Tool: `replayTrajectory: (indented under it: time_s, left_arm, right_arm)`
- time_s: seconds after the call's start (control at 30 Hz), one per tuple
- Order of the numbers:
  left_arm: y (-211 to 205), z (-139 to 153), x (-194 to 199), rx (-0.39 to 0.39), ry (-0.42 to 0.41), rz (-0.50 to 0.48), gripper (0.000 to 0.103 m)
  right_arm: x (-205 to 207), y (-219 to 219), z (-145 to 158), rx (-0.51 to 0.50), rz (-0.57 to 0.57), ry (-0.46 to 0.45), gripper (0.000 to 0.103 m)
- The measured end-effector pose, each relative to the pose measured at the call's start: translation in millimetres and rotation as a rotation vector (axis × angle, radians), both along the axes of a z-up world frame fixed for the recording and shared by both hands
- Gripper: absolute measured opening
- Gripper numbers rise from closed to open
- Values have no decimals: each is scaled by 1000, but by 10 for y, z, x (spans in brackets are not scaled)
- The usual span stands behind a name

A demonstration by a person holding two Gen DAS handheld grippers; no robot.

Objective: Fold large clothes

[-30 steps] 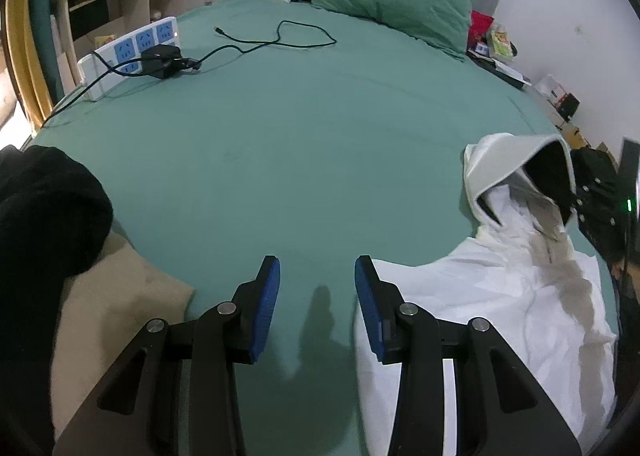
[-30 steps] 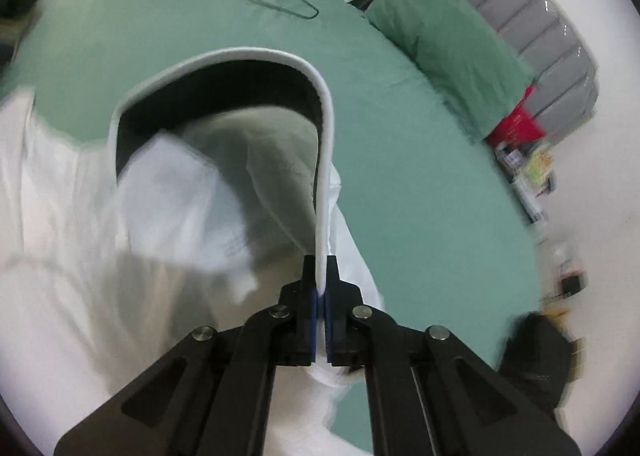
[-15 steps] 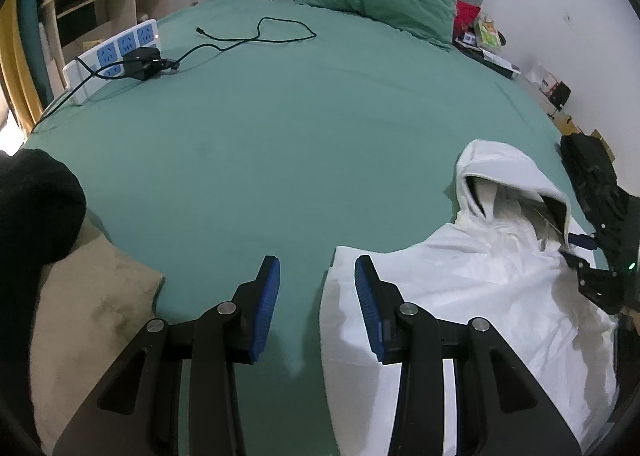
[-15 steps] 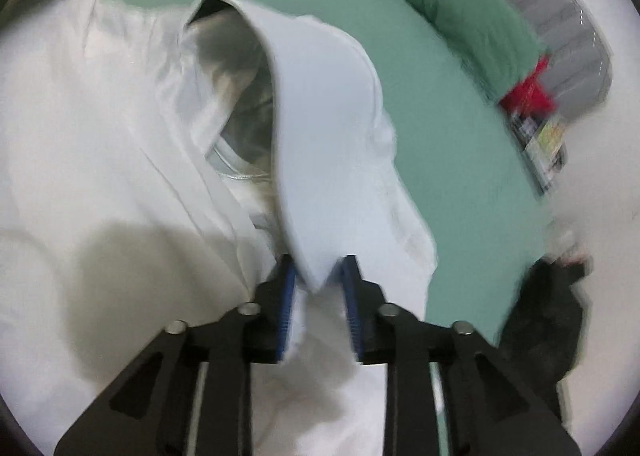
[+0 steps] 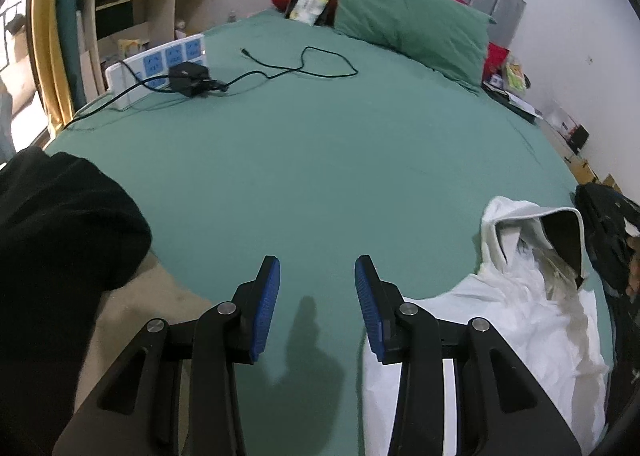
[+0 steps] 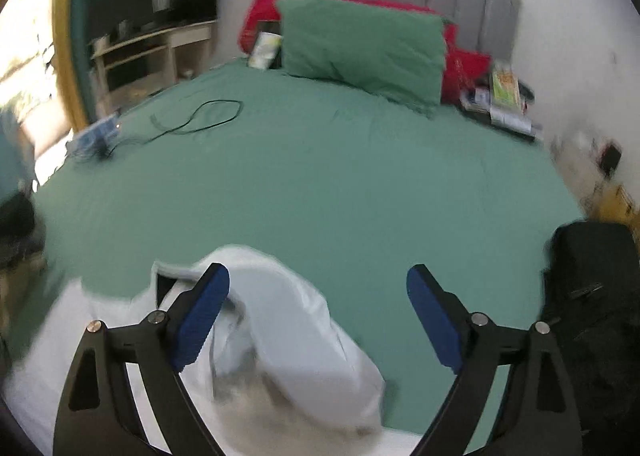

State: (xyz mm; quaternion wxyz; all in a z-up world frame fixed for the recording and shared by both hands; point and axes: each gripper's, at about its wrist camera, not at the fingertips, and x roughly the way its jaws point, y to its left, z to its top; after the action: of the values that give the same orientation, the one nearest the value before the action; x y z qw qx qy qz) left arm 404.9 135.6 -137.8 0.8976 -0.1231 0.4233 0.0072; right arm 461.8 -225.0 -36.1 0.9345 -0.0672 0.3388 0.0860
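- A second ago the right gripper (image 6: 318, 314) was pinched tight on the edge of the hood (image 6: 288, 320). Now its fingers (image 6: 434, 320) are opening wide, and they hold nothing.
- The hood has dropped out of them. It lies on the white hoodie (image 5: 500, 328), under the spread fingers but not touching them.
- In the left view the hood (image 5: 536, 232) stands up a little, with its dark inside showing.
- The right view is blurry, and it now looks out across the whole bed (image 5: 340, 160) instead of down at the hood.
- This likely means the hood is where the person wants it, and the next job may be to grab a new part, like a sleeve or a side.
- The hoodie is on the near right part of the green bed. It is still wrinkly and not folded yet.
- The left gripper (image 5: 316, 306) has stayed about half open. Nothing is between its fingers, only bare sheet below.
- A black cloth (image 5: 60, 240) and a tan cloth (image 5: 152, 312) lie on the left.
- There are no boxes or baskets on the bed. A dark bag (image 6: 592, 296) sits at the right, and I cannot tell what is in it.
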Motion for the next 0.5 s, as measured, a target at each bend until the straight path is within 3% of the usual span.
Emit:
replayTrajectory:
  time_s: [0.17, 0.33, 0.5]
  left_arm:
    - [19, -59, 35, 12, 23, -13, 41]
    - [-12, -101, 35, 27, 38, -33, 41]
    - [-87, -150, 16, 46, 49, -65, 41]
  right_arm:
    - [435, 175, -426, -15, 77, 179, 90]
    - [420, 630, -863, -199, 378, 279, 90]
    - [464, 801, -1251, -304, 521, 439, 91]
